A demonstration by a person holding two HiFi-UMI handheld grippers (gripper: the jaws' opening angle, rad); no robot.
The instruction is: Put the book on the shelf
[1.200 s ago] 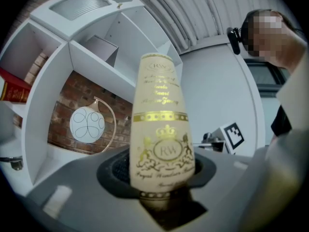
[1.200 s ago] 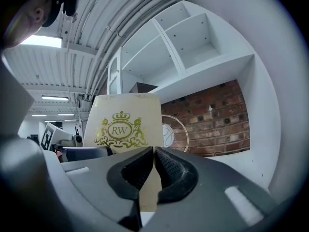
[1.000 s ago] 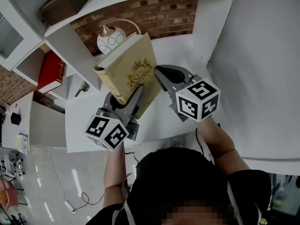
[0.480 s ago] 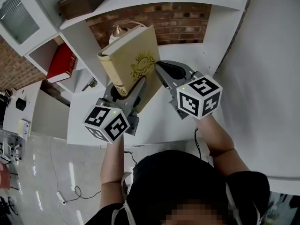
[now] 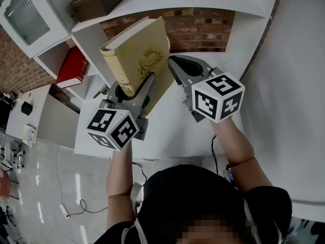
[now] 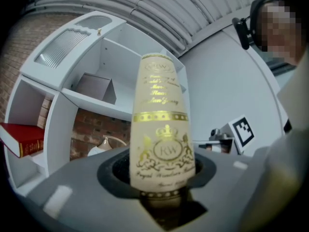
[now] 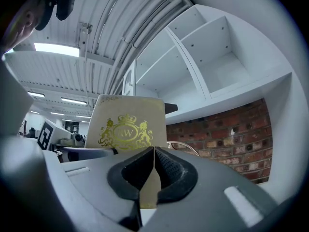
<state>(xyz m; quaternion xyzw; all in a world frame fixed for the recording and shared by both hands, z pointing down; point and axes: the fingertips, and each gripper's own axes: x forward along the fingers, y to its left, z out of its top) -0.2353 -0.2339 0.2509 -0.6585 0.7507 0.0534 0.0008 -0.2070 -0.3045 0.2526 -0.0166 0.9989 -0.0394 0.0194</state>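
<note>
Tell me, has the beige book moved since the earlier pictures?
Yes. The beige book rose: its top now reaches the shelf board above the brick wall.

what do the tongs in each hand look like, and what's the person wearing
The left tongs and right tongs are grey with black pads, each carrying a white cube of black square markers. The person wears a dark short-sleeved top.

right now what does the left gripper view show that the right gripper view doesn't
Only the left gripper view: a red hardcover book in a cubby, the spine of the cream gold-printed book clamped in the left gripper. Only the right gripper view: ceiling lights, the right gripper pinching that book's cover. Both: the book, white shelf unit, brick wall.
</note>
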